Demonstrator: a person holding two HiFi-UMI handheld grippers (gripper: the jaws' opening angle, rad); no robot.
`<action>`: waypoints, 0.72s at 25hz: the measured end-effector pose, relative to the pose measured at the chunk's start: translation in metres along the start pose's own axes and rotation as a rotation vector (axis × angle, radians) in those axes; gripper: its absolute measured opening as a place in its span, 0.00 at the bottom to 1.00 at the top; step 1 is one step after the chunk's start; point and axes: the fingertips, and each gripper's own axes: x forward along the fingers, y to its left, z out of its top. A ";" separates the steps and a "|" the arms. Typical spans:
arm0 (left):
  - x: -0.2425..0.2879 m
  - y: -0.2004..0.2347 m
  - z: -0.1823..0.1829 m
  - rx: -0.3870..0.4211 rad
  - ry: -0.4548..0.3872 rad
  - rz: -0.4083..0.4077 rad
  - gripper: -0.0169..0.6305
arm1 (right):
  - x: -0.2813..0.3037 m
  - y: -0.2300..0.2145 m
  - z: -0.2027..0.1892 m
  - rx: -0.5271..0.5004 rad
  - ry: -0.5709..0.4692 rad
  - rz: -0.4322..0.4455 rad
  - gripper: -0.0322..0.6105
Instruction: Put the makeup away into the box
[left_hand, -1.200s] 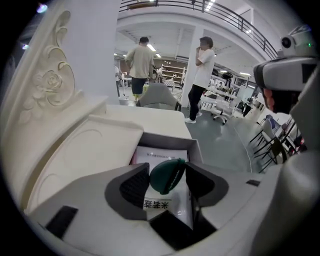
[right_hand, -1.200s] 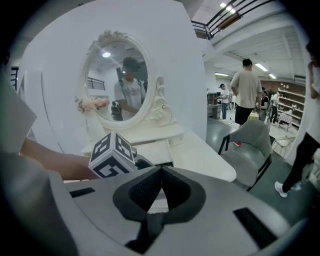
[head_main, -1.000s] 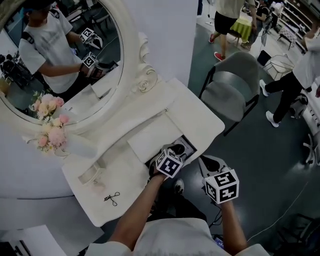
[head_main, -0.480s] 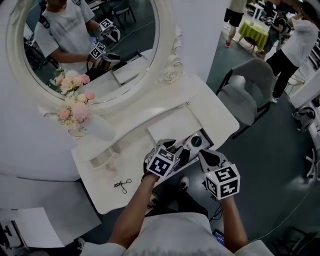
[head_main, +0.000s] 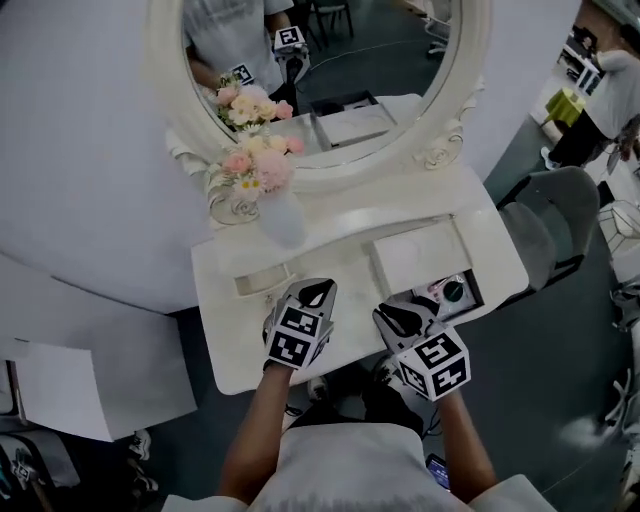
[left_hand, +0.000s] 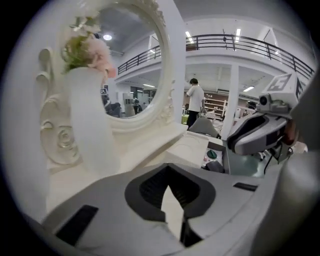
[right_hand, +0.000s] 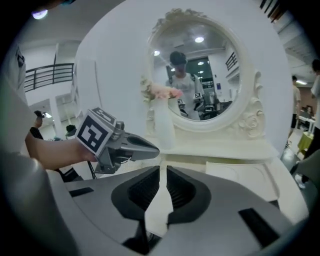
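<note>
The makeup box (head_main: 470, 297) is an open dark compartment at the right of the white dressing table (head_main: 230, 350), its white lid (head_main: 418, 256) lying flat beside it. A dark round jar (head_main: 453, 291) and a pink item (head_main: 433, 293) lie inside. My left gripper (head_main: 316, 291) hovers over the table's front middle; its jaws are closing, tips nearly touching, with nothing between them (left_hand: 168, 167). My right gripper (head_main: 392, 315) is just left of the box; its jaws are opening to a narrow slit and hold nothing (right_hand: 163, 170).
A white vase of pink flowers (head_main: 276, 205) stands before the oval mirror (head_main: 330, 90). A shallow tray (head_main: 262, 284) lies left of my left gripper. A grey chair (head_main: 560, 215) stands right of the table. Paper sheets (head_main: 90, 385) lie on the floor at left.
Both grippers have moved left, away from the box, toward the table's front middle. The left jaws have gone from wide open to nearly together. The head view has swung to face the mirror.
</note>
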 end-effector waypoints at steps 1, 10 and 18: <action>-0.011 0.011 -0.004 -0.011 -0.008 0.024 0.05 | 0.011 0.011 0.002 -0.019 0.010 0.029 0.10; -0.098 0.082 -0.068 -0.150 -0.017 0.192 0.05 | 0.097 0.103 -0.007 -0.136 0.138 0.247 0.11; -0.140 0.111 -0.128 -0.249 0.004 0.255 0.05 | 0.152 0.156 -0.044 -0.262 0.303 0.349 0.15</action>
